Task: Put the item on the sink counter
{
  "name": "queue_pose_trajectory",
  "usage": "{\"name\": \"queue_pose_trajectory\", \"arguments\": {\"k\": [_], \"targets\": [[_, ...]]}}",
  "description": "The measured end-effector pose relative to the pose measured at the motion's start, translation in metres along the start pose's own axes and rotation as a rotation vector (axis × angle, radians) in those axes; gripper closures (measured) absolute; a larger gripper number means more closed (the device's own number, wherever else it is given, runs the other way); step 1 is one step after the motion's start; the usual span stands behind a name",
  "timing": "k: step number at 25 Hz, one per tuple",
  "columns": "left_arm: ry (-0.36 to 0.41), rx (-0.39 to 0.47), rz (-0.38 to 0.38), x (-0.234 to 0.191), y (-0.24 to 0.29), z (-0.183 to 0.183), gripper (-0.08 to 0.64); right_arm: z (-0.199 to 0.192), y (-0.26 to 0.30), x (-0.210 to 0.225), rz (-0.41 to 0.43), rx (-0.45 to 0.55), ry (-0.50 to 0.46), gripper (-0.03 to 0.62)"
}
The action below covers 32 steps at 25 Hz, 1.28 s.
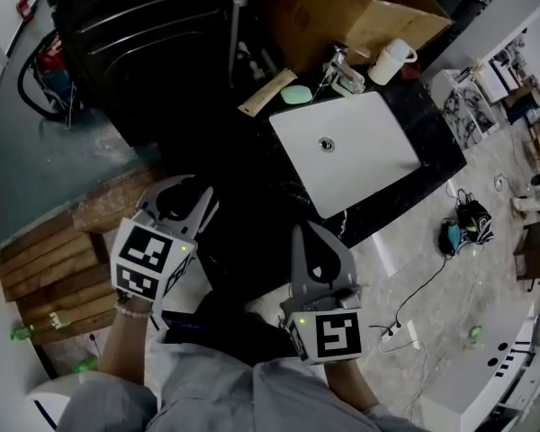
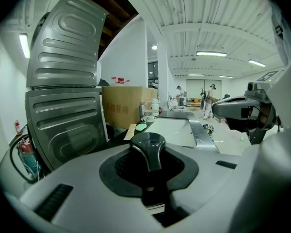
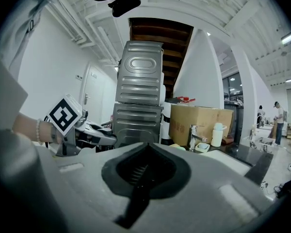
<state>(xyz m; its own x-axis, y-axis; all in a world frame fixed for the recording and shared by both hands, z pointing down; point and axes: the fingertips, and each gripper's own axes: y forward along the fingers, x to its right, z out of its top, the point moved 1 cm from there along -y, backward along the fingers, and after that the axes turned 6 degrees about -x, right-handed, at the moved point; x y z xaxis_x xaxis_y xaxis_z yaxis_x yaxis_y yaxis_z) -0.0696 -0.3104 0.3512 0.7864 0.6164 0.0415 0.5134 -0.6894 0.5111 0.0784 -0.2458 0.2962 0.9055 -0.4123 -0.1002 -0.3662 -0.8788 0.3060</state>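
Note:
The sink counter (image 1: 432, 138) is black, with a white basin (image 1: 351, 147) set in it, at the upper right of the head view. It also shows far ahead as the counter (image 2: 206, 135) in the left gripper view. My left gripper (image 1: 184, 192) is held low and left of the counter, well short of it. Its jaws (image 2: 148, 166) are shut on a glossy black item (image 2: 148, 147) with a rounded head that sticks out of the hollow between them. My right gripper (image 1: 310, 234) hangs beside it, nearer the counter's front corner, shut (image 3: 145, 171) with nothing in it.
A faucet (image 1: 342, 70), a white bottle (image 1: 391, 61), a green soap dish (image 1: 297, 94) and a wooden stick (image 1: 268, 93) stand along the counter's back. Behind are a cardboard box (image 1: 342, 7) and stacked dark machines (image 1: 144, 34). Planks (image 1: 54, 268) lie left, cables (image 1: 463, 223) right.

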Motion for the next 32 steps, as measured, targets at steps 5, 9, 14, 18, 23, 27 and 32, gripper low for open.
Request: {"name": "queue_pose_trajectory", "arguments": {"k": [5, 9, 14, 18, 23, 27, 32], "targets": [[0.009, -0.003, -0.009, -0.016, 0.023, 0.001, 0.485, -0.001, 0.009, -0.002, -0.013, -0.019, 0.005, 0.594], [0.005, -0.011, -0.029, -0.026, 0.041, -0.003, 0.483, -0.001, 0.015, -0.005, -0.017, -0.039, 0.015, 0.594], [0.023, -0.037, -0.052, -0.036, 0.066, -0.008, 0.483, -0.007, 0.022, 0.002, -0.051, -0.041, 0.012, 0.595], [0.023, -0.024, -0.073, -0.044, 0.082, -0.001, 0.484, -0.007, 0.03, 0.001, -0.05, -0.067, 0.025, 0.594], [0.04, -0.007, -0.09, -0.056, 0.106, 0.009, 0.483, -0.009, 0.039, 0.001, -0.052, -0.075, 0.032, 0.595], [0.054, 0.007, -0.107, -0.065, 0.123, 0.018, 0.483, -0.012, 0.045, 0.003, -0.057, -0.083, 0.038, 0.595], [0.074, 0.029, -0.124, -0.074, 0.142, 0.029, 0.483, -0.015, 0.052, 0.005, -0.063, -0.098, 0.04, 0.595]]}}
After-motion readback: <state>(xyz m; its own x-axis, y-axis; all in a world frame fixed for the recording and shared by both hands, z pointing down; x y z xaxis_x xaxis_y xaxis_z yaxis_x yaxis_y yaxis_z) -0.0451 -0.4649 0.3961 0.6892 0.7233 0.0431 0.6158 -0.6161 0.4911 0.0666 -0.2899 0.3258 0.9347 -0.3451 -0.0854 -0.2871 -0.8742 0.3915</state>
